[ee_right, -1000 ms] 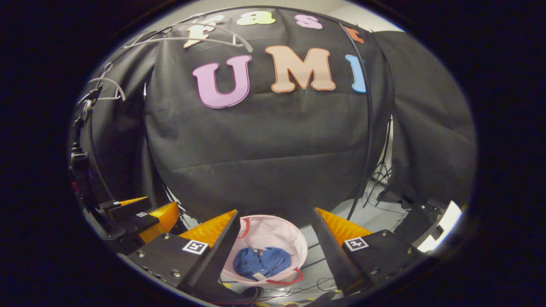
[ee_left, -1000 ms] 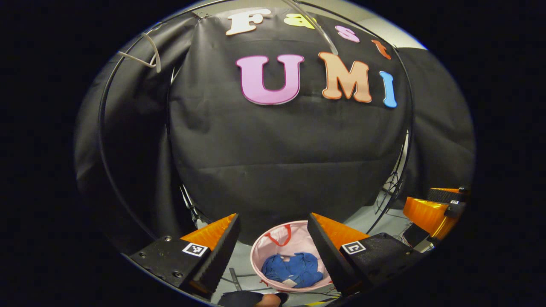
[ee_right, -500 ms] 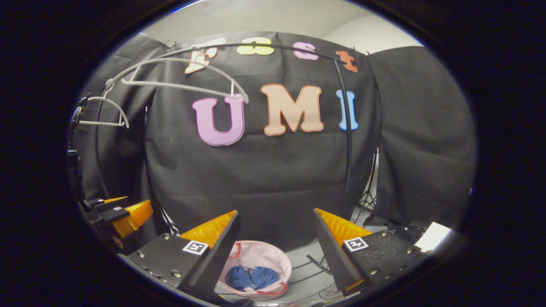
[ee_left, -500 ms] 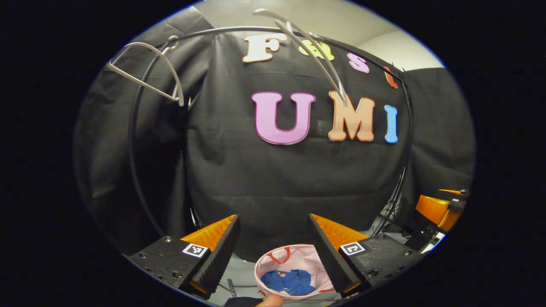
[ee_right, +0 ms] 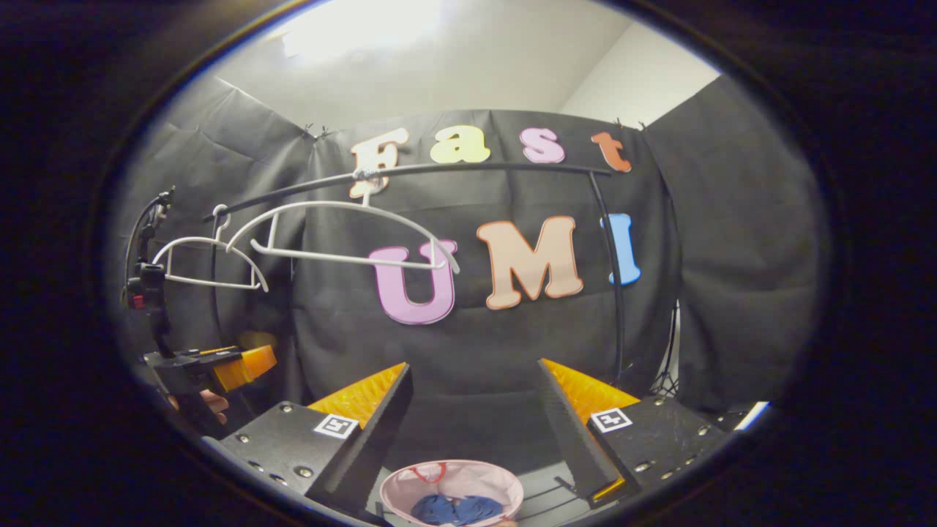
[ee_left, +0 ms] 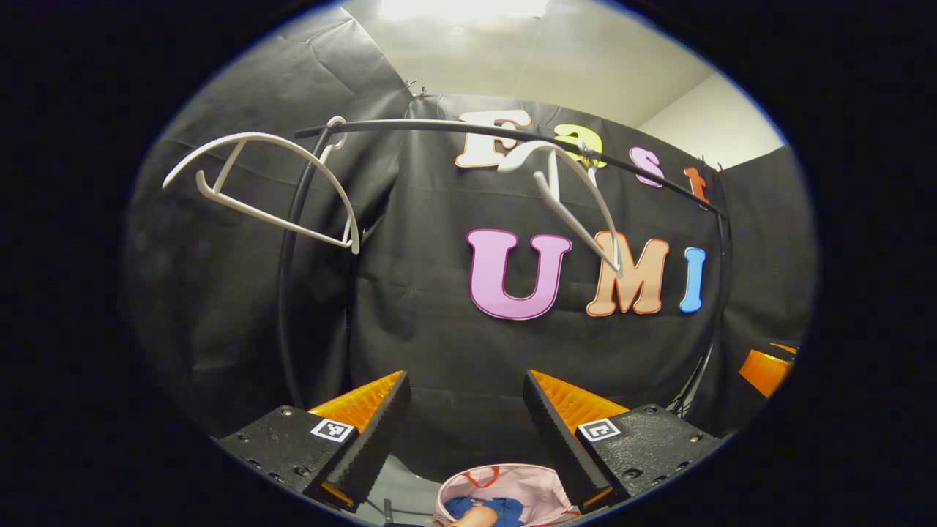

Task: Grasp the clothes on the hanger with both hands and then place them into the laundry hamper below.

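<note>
The left gripper [ee_left: 465, 432] is being held with its jaws spread wide and nothing between them, at the bottom of the left gripper view; the right gripper [ee_right: 476, 432] is likewise being held open and empty at the bottom of the right gripper view. The blue clothes [ee_right: 454, 510] are lying bunched inside the pink laundry hamper [ee_right: 498, 483], at the bottom centre of the right gripper view, well below both grippers. Two white hangers [ee_left: 271, 183] [ee_left: 578, 197] are hanging bare from the black rail [ee_left: 439, 128] in the upper half of the left gripper view. The task is being judged as essentially complete: the garment is off its hanger and in the hamper, and nothing further appears to be left.
</note>
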A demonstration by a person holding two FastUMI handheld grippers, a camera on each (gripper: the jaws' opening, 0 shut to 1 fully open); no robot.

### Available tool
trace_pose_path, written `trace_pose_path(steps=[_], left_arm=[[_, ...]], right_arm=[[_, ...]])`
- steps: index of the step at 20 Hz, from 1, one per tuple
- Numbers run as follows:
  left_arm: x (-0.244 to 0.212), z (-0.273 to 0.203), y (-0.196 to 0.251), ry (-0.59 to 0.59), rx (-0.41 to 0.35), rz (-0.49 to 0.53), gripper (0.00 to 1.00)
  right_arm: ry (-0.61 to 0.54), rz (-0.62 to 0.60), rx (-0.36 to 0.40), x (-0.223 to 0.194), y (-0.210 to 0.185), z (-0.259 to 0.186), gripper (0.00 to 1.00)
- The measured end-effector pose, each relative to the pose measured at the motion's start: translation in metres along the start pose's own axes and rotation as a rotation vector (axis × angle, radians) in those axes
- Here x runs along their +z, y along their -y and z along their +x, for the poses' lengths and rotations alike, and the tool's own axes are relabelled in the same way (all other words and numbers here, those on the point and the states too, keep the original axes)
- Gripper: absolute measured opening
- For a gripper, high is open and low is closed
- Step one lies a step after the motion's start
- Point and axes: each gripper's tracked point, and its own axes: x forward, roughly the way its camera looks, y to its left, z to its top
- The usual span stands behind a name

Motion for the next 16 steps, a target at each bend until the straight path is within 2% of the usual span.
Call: trace_pose_path(steps=[3,4,5,6,8,9,10,12,13,14,15,16], left_arm=[[0.019,-0.004,0.005,0.044,0.005,-0.002,0.93],[0.024,-0.005,0.007,0.058,0.011,0.0,0.92],[0.028,-0.007,0.01,0.07,0.011,-0.001,0.92],[0.032,-0.009,0.013,0.077,0.009,-0.002,0.92],[0.034,-0.011,0.02,0.078,0.011,0.003,0.92],[0.032,-0.01,0.022,0.07,0.022,0.012,0.96],[0.029,-0.011,0.023,0.064,0.032,0.025,0.92],[0.02,-0.012,0.032,0.039,0.031,0.039,0.95],[0.017,-0.012,0.039,0.03,0.017,0.036,0.92],[0.017,-0.011,0.045,0.028,0.002,0.032,0.92],[0.017,-0.01,0.047,0.03,-0.001,0.036,0.92],[0.019,-0.008,0.046,0.033,0.002,0.043,0.92]], right_arm=[[0.057,0.002,0.016,0.028,0.001,0.001,0.99],[0.073,0.012,0.026,0.036,0.003,0.0,0.95],[0.094,0.024,0.04,0.045,0.002,-0.001,0.95],[0.114,0.037,0.059,0.054,0.0,-0.001,1.0],[0.129,0.057,0.094,0.063,-0.003,-0.002,1.0],[0.126,0.056,0.111,0.064,-0.005,-0.002,1.0],[0.118,0.051,0.127,0.064,-0.005,-0.002,1.0],[0.112,0.02,0.124,0.06,-0.001,-0.001,1.0],[0.105,0.001,0.119,0.055,0.001,-0.001,0.99],[0.094,-0.015,0.119,0.048,0.002,-0.001,0.94],[0.086,-0.024,0.117,0.044,0.003,0.0,1.0],[0.083,-0.027,0.117,0.042,0.005,-0.001,0.99]])
